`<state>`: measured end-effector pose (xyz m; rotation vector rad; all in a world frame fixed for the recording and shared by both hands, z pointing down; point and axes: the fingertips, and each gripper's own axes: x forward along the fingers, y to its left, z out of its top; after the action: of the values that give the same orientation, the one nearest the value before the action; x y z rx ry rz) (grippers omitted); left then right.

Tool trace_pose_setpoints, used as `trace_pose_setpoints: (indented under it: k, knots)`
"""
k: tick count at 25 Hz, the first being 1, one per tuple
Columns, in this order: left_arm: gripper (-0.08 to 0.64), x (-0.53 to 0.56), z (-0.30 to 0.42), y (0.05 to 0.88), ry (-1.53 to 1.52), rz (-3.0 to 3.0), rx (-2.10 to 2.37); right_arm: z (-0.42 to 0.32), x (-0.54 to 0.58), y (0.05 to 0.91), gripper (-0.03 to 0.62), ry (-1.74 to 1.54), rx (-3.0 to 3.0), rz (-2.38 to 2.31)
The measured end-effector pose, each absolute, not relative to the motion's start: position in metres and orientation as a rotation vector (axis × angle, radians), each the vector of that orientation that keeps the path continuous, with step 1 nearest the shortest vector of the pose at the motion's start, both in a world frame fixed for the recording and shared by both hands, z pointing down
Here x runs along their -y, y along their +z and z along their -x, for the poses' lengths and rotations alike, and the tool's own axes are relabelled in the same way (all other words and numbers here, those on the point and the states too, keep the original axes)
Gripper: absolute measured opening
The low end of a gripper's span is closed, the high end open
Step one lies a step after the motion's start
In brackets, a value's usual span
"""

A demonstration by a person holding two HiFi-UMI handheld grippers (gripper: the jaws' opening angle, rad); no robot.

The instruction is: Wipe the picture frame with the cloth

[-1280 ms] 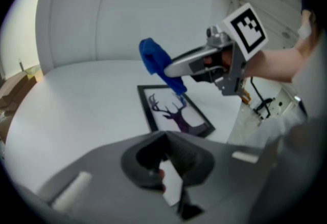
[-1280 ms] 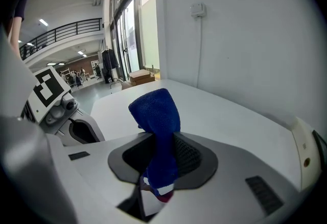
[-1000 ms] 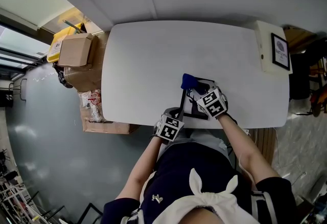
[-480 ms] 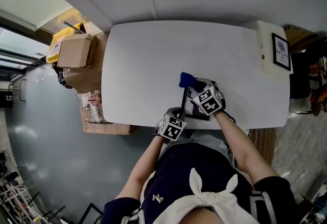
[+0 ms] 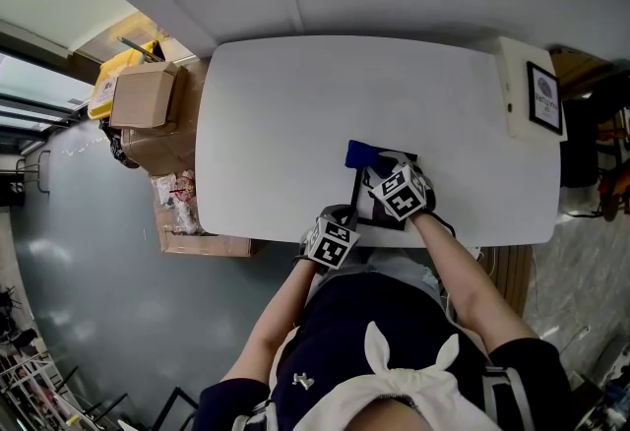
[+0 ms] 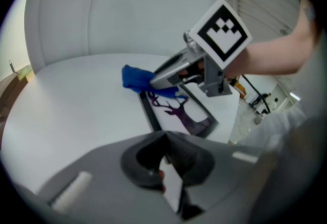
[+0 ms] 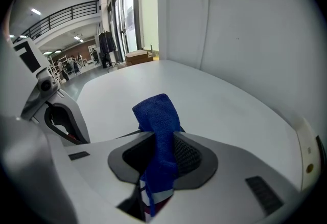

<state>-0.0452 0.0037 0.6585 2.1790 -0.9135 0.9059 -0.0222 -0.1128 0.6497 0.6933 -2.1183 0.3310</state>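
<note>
1. A dark navy top (image 5: 340, 340) with short sleeves (image 5: 527, 360).
2. A white bow (image 5: 394, 375) of fabric is tied at the front of the top.
3. The left gripper (image 5: 336, 219) has a smooth grey shell, a dark hollow round its jaws and a pale bar on the casing. A cube (image 5: 328, 244) with black-and-white square markers sits on it.
4. The right gripper (image 5: 377, 166) has the same grey shell, with ribbed dark pads and dark slots. It carries a marker cube of its own, and a thin black cable (image 5: 448, 222) runs from it.
</note>
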Motion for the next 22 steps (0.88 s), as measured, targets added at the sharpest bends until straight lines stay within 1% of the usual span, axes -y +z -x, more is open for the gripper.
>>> trace_pose_setpoints:
  k: [22]
  knots:
    - [0.003, -0.004, 0.045, 0.659, 0.890, -2.176, 0.897, 0.023, 0.113, 0.660, 0.098, 0.435, 2.196, -0.729]
